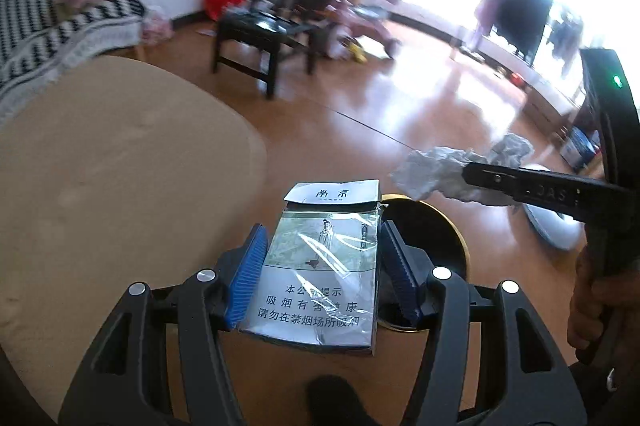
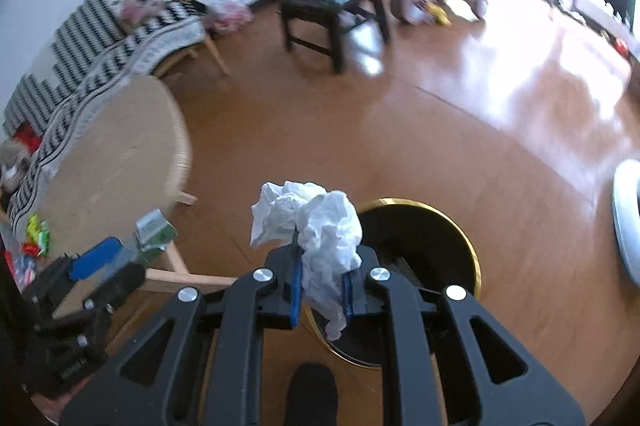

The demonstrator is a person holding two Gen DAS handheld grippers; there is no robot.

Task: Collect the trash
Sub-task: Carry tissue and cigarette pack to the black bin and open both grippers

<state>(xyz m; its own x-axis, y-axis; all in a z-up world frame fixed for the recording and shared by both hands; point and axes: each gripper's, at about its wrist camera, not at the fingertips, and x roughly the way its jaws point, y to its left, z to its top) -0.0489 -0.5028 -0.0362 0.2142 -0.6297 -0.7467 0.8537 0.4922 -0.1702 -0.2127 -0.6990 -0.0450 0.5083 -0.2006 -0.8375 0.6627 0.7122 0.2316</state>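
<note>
**A:** What are you carrying, left to right?

**Me:** My left gripper (image 1: 322,258) is clamped across the width of a cigarette pack (image 1: 320,266), its 2 blue pads (image 1: 250,270) pressing the pack's long sides. The flip lid is open at the far end, and loose cellophane wrinkles over the front. I hold it flat, printed face up, so it cannot slide out forward.

**A:** And the other one?

**Me:** My right gripper (image 2: 320,286) is pinched nearly closed on a crumpled white tissue (image 2: 308,226). Most of the wad bulges above the fingertips and a tail hangs below, so the jaws bite only the thin middle.

**A:** Where does it all go?

**Me:** Into the round black bin (image 2: 424,258) with the gold rim, standing on the wooden floor (image 2: 400,138) right of the low beige table (image 1: 120,166). Both grippers tilt down toward it; the tissue sits over its near edge, and the pack covers the bin's left side in the left view.

**A:** Ready to drop?

**Me:** I judge nearly; I would centre each piece over the opening first.
</note>
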